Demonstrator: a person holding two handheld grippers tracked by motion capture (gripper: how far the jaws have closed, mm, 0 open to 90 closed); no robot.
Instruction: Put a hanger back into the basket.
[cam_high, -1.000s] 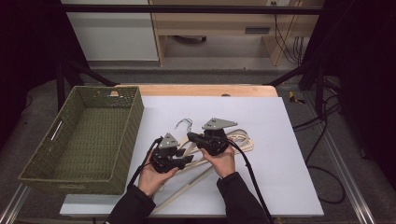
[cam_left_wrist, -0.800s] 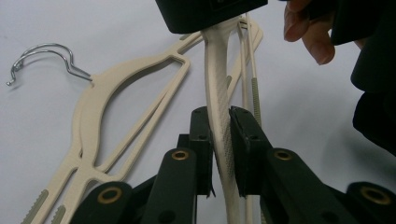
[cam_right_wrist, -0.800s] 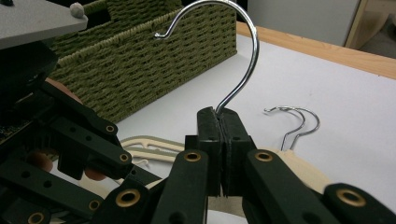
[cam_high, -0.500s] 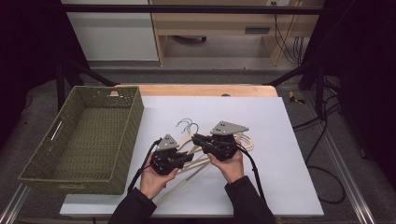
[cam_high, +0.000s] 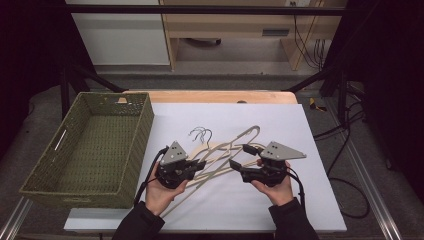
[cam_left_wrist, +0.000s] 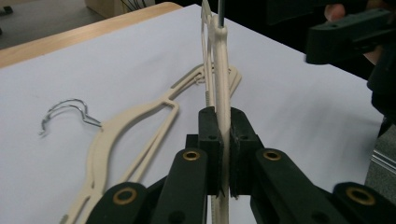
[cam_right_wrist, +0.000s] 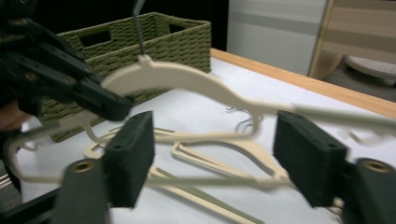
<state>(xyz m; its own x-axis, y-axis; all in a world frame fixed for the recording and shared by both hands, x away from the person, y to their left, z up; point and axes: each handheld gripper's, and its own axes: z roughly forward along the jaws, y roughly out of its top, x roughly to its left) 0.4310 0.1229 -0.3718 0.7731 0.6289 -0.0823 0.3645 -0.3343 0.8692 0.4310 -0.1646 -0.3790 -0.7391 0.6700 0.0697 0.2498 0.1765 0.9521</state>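
White sheet (cam_high: 310, 150) covers wooden table (cam_high: 220, 96); wicker basket (cam_high: 87, 150) at left.

green wicker basket (cam_high: 90, 150) on left w/ cutout handles, just beside white table (cam_high: 300, 130). wood cabinet (cam_high: 230, 25) & loose cables (cam_high: 305, 35) on floor behind.

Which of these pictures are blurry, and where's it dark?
Right gripper view: motion-smeared, the lifted hanger streaked. Left gripper view: sharp on the tongs, softer toward the wire hook. High view: white table bright, surroundings nearly black.
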